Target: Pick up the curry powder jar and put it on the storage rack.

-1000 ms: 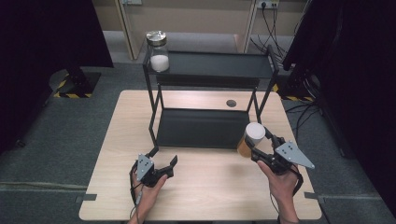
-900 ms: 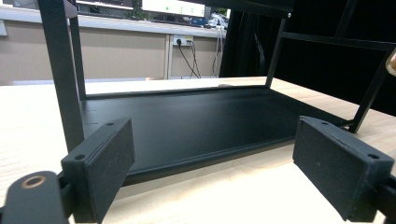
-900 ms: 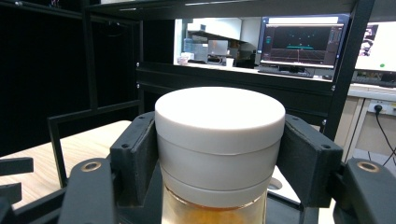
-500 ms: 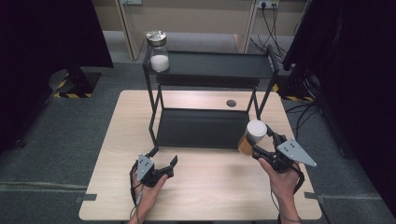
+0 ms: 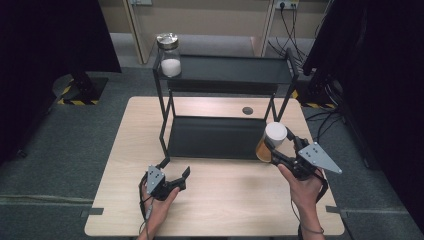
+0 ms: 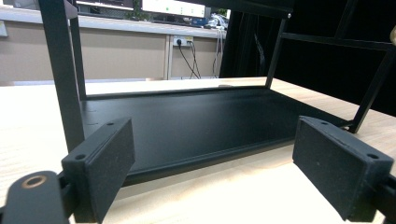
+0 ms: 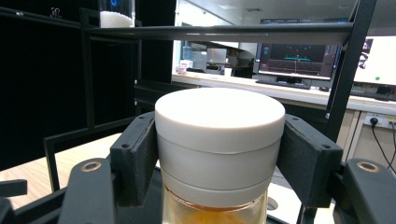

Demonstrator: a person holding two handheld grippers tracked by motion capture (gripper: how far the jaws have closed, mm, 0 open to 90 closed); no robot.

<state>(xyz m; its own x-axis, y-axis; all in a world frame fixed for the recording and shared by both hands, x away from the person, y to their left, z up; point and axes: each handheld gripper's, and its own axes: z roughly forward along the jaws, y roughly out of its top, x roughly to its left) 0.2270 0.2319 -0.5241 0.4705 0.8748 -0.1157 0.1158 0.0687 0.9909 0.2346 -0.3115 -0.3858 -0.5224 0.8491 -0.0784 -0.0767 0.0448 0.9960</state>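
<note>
Since a second ago the right tool [image 5: 274,148] has drifted only slightly with its jar [image 5: 270,142], and the left tool [image 5: 176,175] has kept its place. Right tool's jaws are clamped on the white lid [image 7: 219,122] of the jar, one pad on each side; amber contents show through the glass below the lid. The jar is held upright at the near right corner of the black shelf rack [image 5: 225,137], just beside its lower shelf. On the near left part of the table [image 5: 225,200], the left tool has its jaws apart with nothing between them, pointing toward the rack's lower shelf [image 6: 196,126]. A second jar with white contents [image 5: 170,55] stands at the far left corner of the top shelf.
</note>
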